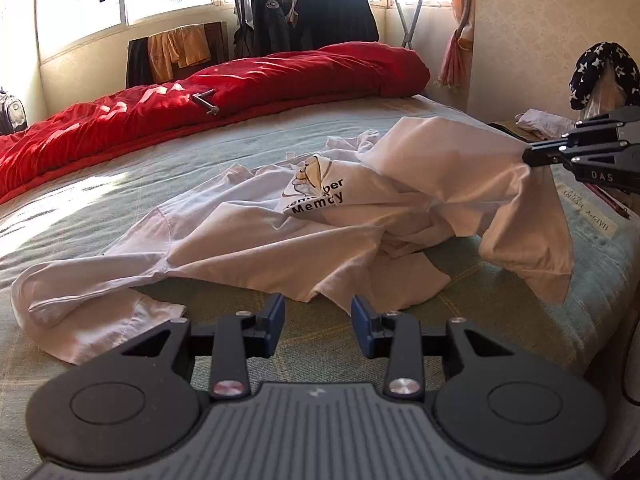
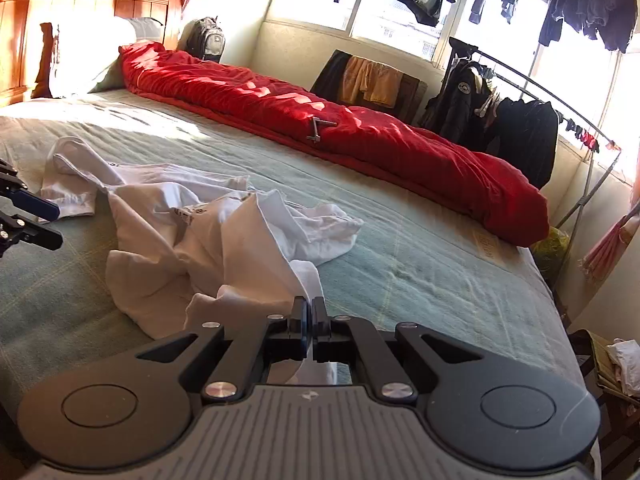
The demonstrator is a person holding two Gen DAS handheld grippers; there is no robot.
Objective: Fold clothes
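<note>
Green bedspread (image 1: 120,208) carries a crumpled white shirt (image 1: 248,236) — right gripper (image 2: 311,310) clamped on its cloth, lifted; left gripper (image 1: 318,312) near, fingers apart.

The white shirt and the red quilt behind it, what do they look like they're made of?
The white shirt, pinched by the right gripper, looks like thin, matte knit cotton: it drapes limply in soft creases and carries a printed logo. The red quilt looks padded, with a slightly glossy, perhaps satin or velvety shell: it lies puffy and sunlit patches shine on it. Exact fibres can't be told.

Shirt (image 1: 248,236) on bed (image 1: 120,160), before quilt (image 1: 240,88)
</note>
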